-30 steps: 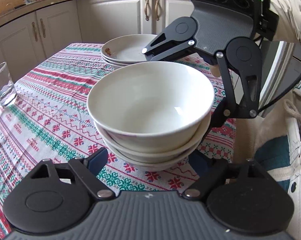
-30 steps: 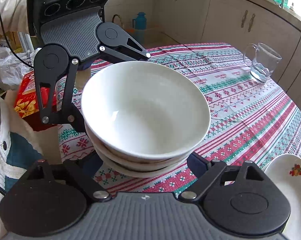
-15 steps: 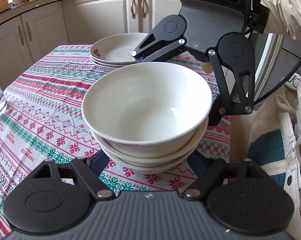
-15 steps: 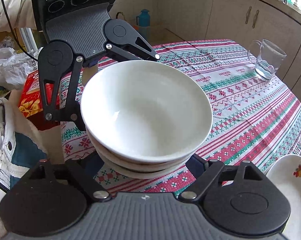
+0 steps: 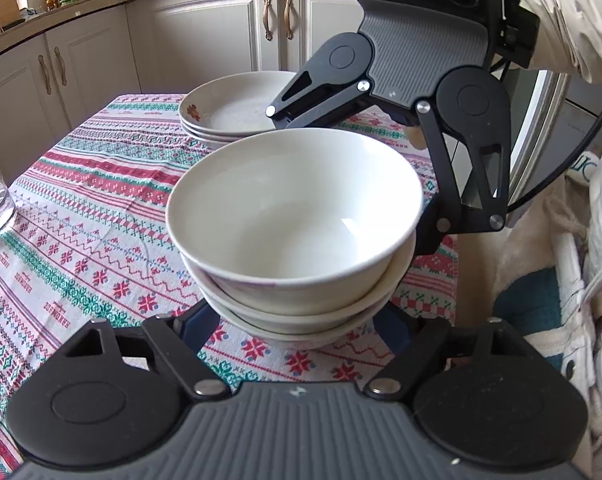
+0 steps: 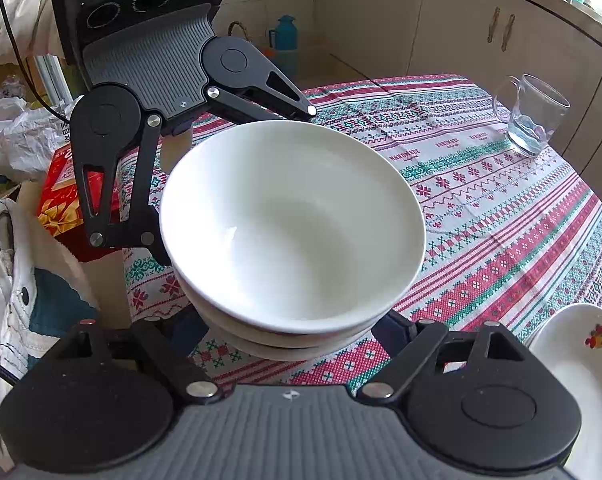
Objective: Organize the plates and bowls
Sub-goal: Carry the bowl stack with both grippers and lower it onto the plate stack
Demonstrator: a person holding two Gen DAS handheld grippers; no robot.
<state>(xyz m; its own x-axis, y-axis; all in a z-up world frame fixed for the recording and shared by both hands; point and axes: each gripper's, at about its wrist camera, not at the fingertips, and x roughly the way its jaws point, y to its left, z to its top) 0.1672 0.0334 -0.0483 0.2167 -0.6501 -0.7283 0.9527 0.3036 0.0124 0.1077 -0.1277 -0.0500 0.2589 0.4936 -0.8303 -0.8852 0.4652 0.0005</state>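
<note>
And there was the surface, dressed in a cloth of red, green and white cross-stitch bands, filling the left and middle of the left wrist view. Dead centre stood the stack of white bowls, nested and upright on the cloth. Behind it, toward the upper middle, sat a stack of plates with a small red flower print on the rim, well apart from the bowls.

The left hand-held gripper reached in from the bottom edge, its fingers tucked under the stack on either side; the bowls hid the pads, so I could not tell whether they pressed. The right hand-held gripper did the same from the opposite side, fingers either side of the lowest bowl and its jaws part-way open; contact was hidden there too.

A glass mug with a little water stood at the upper right of the right wrist view, near the cloth's far edge. Cream cabinets with brass handles ran along the back under a countertop carrying bottles. A teal flask stood on the floor at top centre, and a red box lay at the left.
</note>
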